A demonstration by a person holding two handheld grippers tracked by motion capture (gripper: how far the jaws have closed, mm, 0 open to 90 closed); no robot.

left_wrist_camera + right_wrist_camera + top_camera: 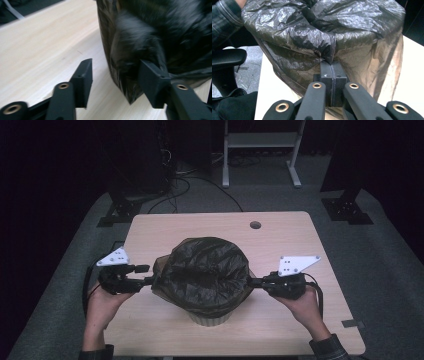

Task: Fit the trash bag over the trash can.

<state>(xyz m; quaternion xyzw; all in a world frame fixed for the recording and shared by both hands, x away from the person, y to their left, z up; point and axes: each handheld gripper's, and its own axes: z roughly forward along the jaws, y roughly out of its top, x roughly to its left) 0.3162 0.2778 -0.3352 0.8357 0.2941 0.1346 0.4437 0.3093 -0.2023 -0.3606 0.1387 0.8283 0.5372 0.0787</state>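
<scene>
Person: forearms enter from the near edge of the high view; the left hand [102,297] and right hand [303,304] each hold a gripper at either side of the bin.
Left gripper [148,281]: jaws spread wide in its own view, one jaw out over bare wood, the other against the wrinkled black plastic low on the bag's side (whether it presses or merely touches, I cannot tell).
Right gripper [331,65]: jaws pressed together, pinching a gathered fold of the bag [322,32] just under the bulging top; in the high view it meets the bag's right flank.
Bag: a black plastic liner [207,270] stretched over a bin, puffed up on top with a crease across the middle; it sits between the two grippers, slightly toward the near half of the bench.
Bin [210,319]: pale ribbed base showing under the liner at the near side.
Bench [280,235]: light wood top, with a round hole [255,225] near the far edge.
Beyond: grey carpeted floor [390,260], cables [185,185] and a white frame [260,150] in the dark background.
</scene>
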